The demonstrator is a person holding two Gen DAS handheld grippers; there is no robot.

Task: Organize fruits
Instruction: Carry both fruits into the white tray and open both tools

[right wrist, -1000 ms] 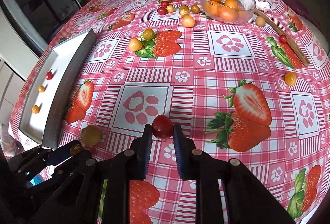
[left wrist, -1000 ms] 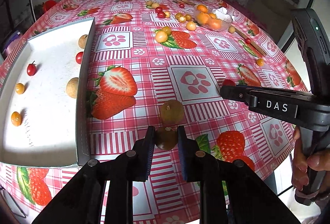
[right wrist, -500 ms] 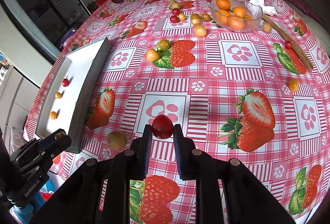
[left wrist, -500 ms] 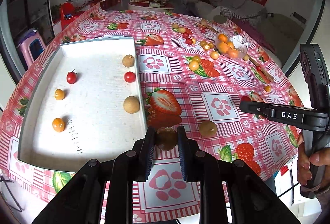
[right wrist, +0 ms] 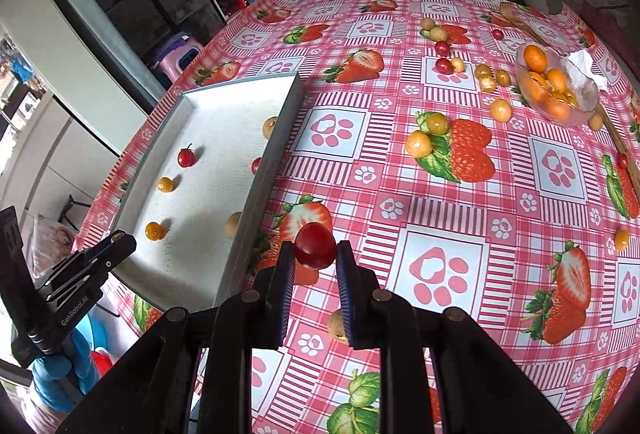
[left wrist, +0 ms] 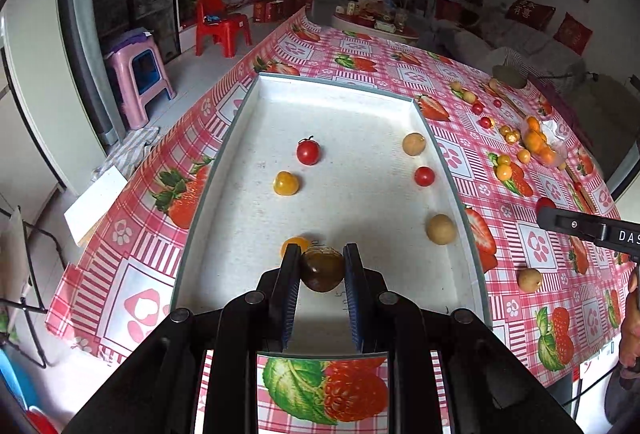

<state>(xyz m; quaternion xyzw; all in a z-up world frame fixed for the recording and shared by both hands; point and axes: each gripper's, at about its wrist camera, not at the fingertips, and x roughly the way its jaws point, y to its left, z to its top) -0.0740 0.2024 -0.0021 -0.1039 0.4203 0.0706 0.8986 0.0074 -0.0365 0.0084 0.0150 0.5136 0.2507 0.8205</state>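
Where pads meet: brown fruit point(left wrist: 322, 270).

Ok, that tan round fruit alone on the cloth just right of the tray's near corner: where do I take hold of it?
Take the tan round fruit across its widest middle, coming straight down from above. It is a small ball with no stem or flat face showing, so any finger direction probably works. It sits apart from the tray wall, leaving room on both sides. Both hand-held grippers are full now, so unload first.
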